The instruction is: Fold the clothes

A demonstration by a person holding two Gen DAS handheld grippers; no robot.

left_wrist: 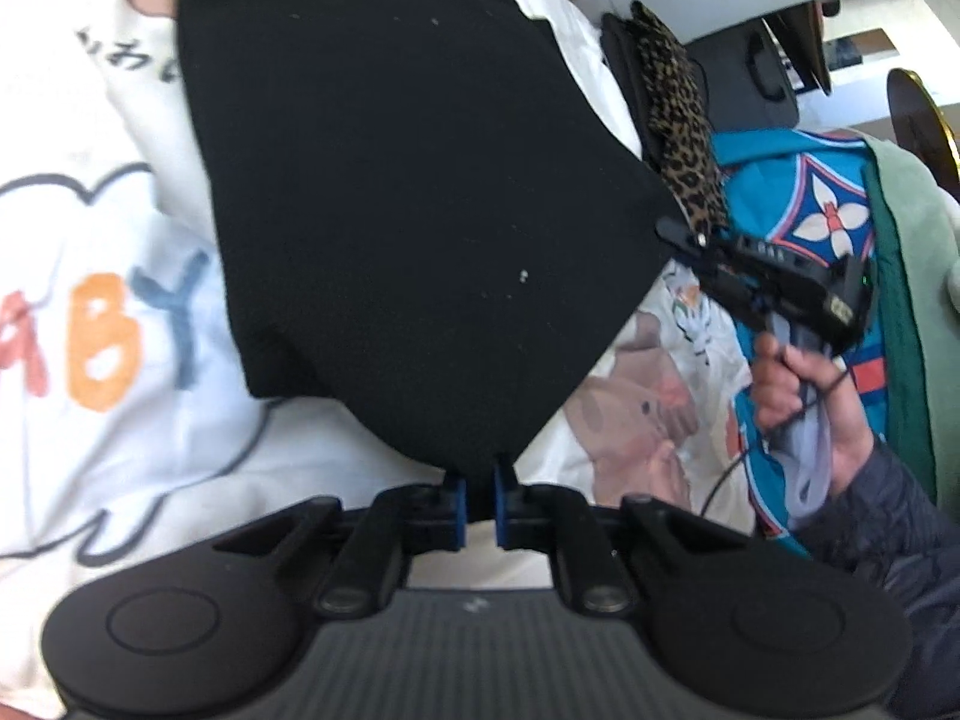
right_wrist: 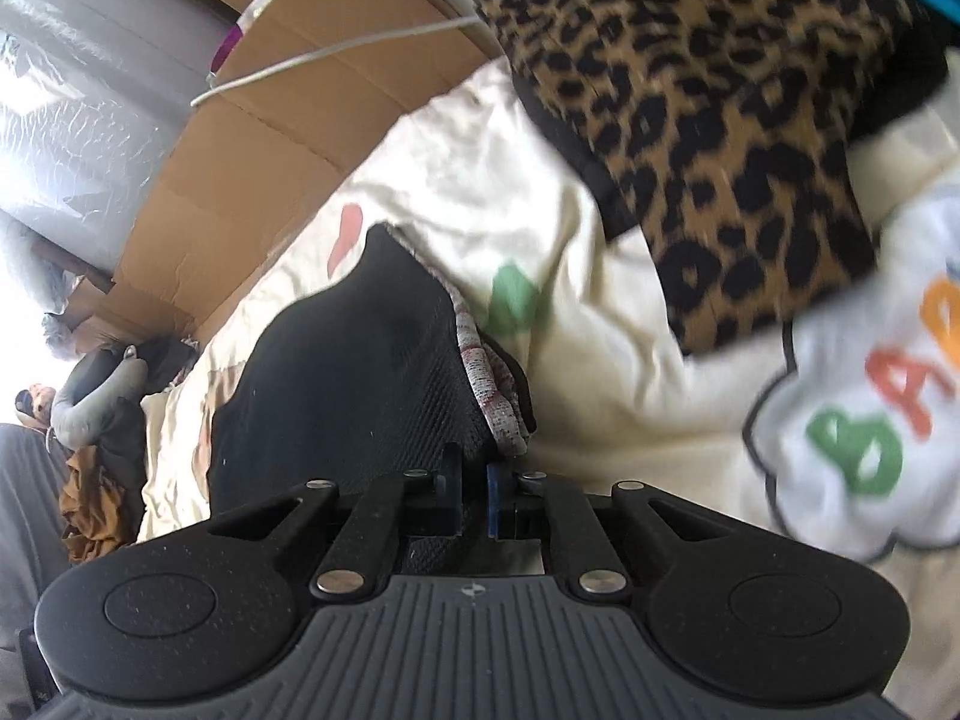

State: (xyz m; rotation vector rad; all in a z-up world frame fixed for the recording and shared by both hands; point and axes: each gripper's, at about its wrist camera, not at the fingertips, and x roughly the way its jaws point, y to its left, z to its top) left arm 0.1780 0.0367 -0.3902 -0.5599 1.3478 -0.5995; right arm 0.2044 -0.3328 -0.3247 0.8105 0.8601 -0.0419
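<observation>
The black garment (left_wrist: 408, 198) lies on the printed bedsheet (left_wrist: 120, 420), its long axis running away from the left gripper (left_wrist: 478, 495) (clamped on its near corner). The right gripper (right_wrist: 474, 501) pinches another corner; leopard-print cloth (right_wrist: 720, 138) lies just beside.

matt black knit garment (left_wrist: 408, 192), leopard-print cloth (right_wrist: 738, 120), creased brown cardboard (right_wrist: 252, 138), glossy plastic wrap (right_wrist: 78, 90)

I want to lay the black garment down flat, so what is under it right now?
Under the black garment lies a white printed sheet with coloured letters, visible all round it. The part directly beneath is covered, so anything lying there cannot be seen.
</observation>
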